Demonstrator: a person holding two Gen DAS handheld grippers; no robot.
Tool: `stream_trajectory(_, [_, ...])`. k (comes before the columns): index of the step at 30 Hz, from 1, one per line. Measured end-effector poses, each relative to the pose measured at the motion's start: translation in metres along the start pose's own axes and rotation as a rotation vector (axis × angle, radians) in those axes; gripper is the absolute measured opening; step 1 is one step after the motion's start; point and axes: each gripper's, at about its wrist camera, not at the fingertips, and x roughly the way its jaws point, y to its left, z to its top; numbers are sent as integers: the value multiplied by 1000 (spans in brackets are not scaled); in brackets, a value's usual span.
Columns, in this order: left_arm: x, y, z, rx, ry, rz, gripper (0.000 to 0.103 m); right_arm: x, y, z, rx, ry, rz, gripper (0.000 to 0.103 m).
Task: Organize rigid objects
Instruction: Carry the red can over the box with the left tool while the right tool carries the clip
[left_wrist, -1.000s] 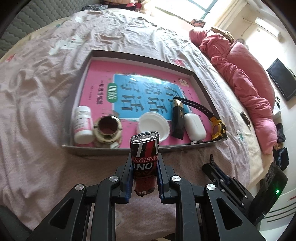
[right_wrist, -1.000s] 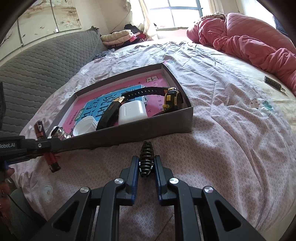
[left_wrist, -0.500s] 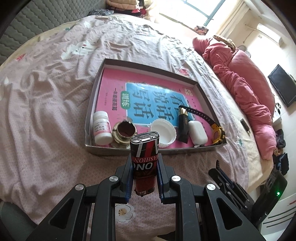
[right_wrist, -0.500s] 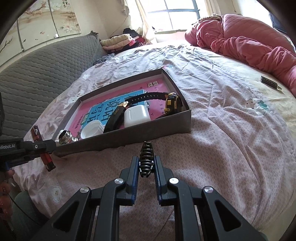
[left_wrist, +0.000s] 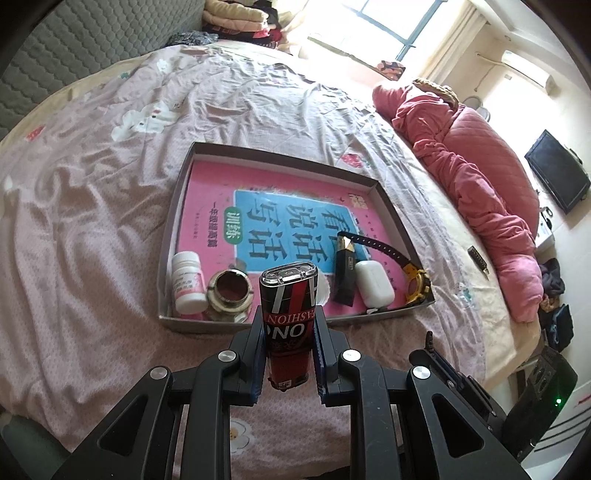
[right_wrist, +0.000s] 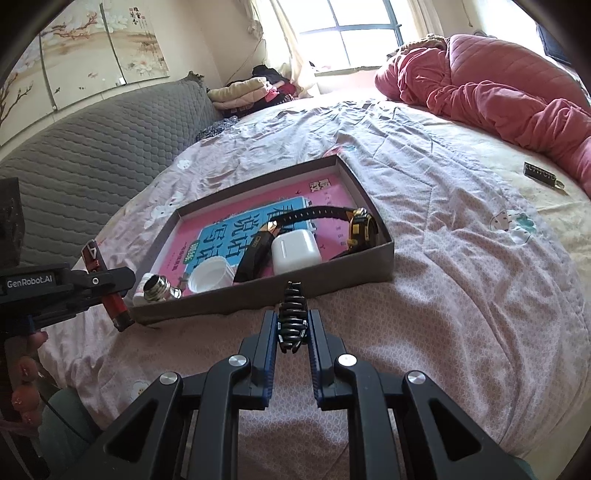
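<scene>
Most of the sorting looks done: the tray (left_wrist: 391, 199) on the bed (left_wrist: 92, 229) already holds a row of things along its near wall, and only the two gripped items appear to be left outside it. In the tray's near left corner stands a white pill bottle (left_wrist: 187, 281), with a brass fitting (left_wrist: 228, 295) just to its right; a white lid (right_wrist: 211, 275) sits next, partly hidden in the left view, then a black box (left_wrist: 345, 275), a white earbud case (left_wrist: 373, 282), and a watch (left_wrist: 415, 281) in the near right corner with its strap running back over the pink book (left_wrist: 258, 206) that lines the tray floor. The left gripper (left_wrist: 288, 363) hangs just short of the tray's near wall, jaws pinching a red-and-black lighter (left_wrist: 289, 317) held upright. The right gripper (right_wrist: 292, 341) is also just outside the near wall, toward the tray's right half, jaws closed on a black hair clip (right_wrist: 293, 317). Judging by this, what remains is to carry both over the wall and set them down; the far half of the tray is free, while the near row is crowded. A small dark item (right_wrist: 540, 172) lies well apart from the tray near the pink quilt (right_wrist: 498, 85); whether it belongs to the task I cannot tell.
</scene>
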Motion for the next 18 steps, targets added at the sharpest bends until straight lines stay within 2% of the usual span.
stream_trajectory(18, [18, -21, 32, 45, -2, -15, 22, -5, 2, 35, -20, -58, -1, 16])
